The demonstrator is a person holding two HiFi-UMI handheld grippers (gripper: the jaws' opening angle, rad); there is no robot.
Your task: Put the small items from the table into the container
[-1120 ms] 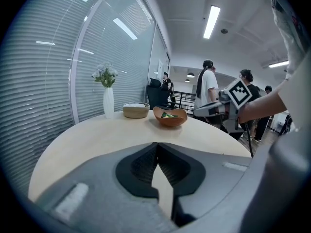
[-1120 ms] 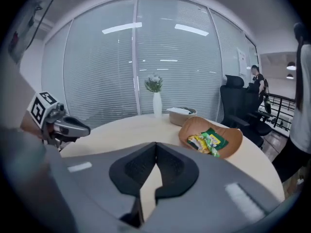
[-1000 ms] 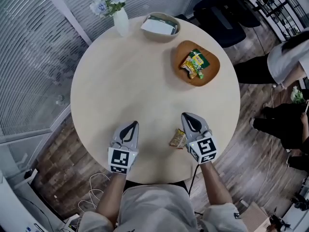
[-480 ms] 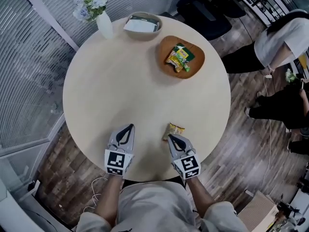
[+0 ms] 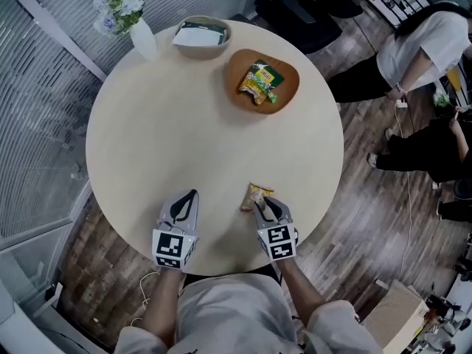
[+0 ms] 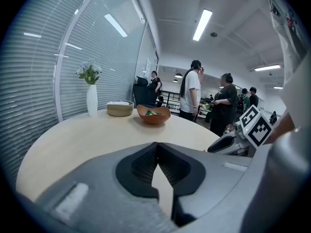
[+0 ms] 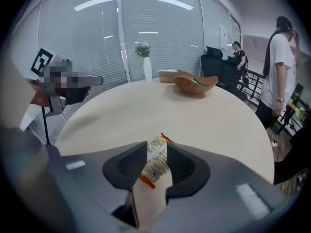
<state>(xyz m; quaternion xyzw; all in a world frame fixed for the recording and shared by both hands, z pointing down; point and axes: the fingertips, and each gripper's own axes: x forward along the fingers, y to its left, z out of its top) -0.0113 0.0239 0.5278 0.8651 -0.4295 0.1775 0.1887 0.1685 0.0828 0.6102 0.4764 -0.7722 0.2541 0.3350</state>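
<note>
The right gripper (image 7: 156, 148) tilts down over the near edge of the round table (image 5: 177, 124). Its jaws are opening, and the small snack packet (image 7: 154, 165) lies flat on the tabletop in the gap between them, its far end poking out past the tips. The left gripper (image 6: 157, 148) sits beside it, well apart from the packet, with its jaws closed tip to tip on nothing. Far across the table stands the wooden bowl (image 5: 286, 93) with a green packet (image 5: 259, 80) inside. A woven basket (image 5: 199, 44) and a white vase (image 5: 142, 41) stand beyond it.
</note>
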